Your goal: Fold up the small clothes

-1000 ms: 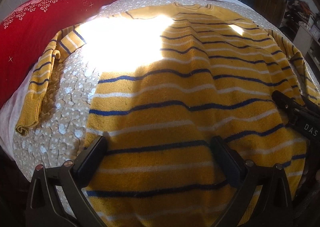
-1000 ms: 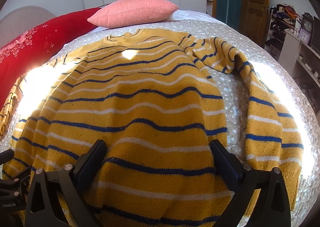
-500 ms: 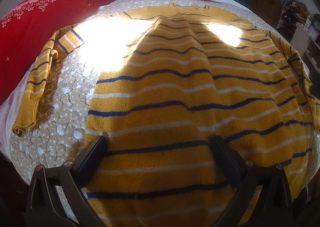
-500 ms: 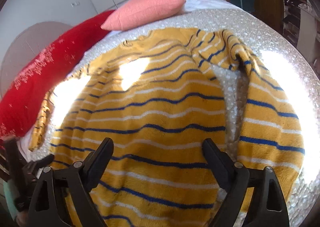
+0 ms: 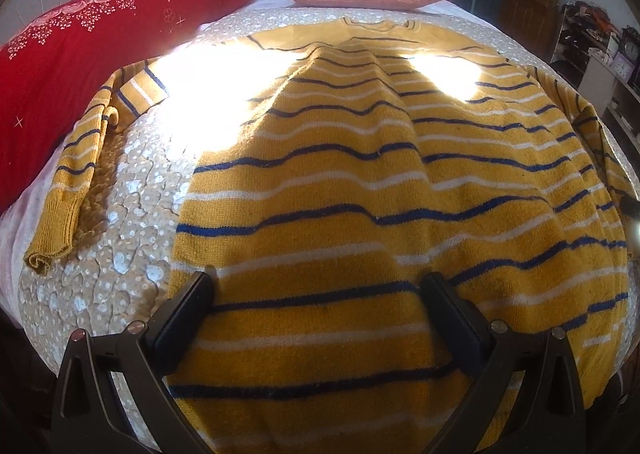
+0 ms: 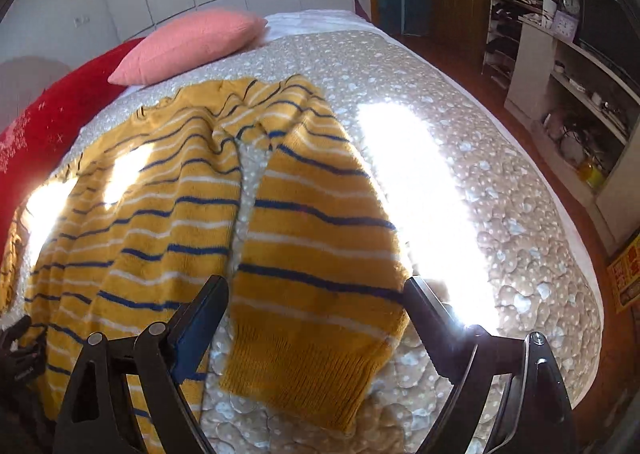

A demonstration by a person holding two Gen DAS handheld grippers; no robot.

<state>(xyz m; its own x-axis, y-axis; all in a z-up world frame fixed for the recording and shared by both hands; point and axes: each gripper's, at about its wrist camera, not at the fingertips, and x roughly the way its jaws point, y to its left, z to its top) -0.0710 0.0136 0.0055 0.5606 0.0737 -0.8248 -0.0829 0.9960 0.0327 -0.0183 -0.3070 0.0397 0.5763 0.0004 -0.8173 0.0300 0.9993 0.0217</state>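
While spread wide, right gripper (image 6: 312, 302) frames the sweater's sleeve (image 6: 316, 254).

The left gripper (image 5: 316, 294) is held low with its two fingers spread wide apart, nothing clamped between them. The right gripper (image 6: 316, 298) is likewise wide open, its fingers pointing forward and down. At the far left edge of the right wrist view, part of the left gripper (image 6: 18, 350) shows nearby.
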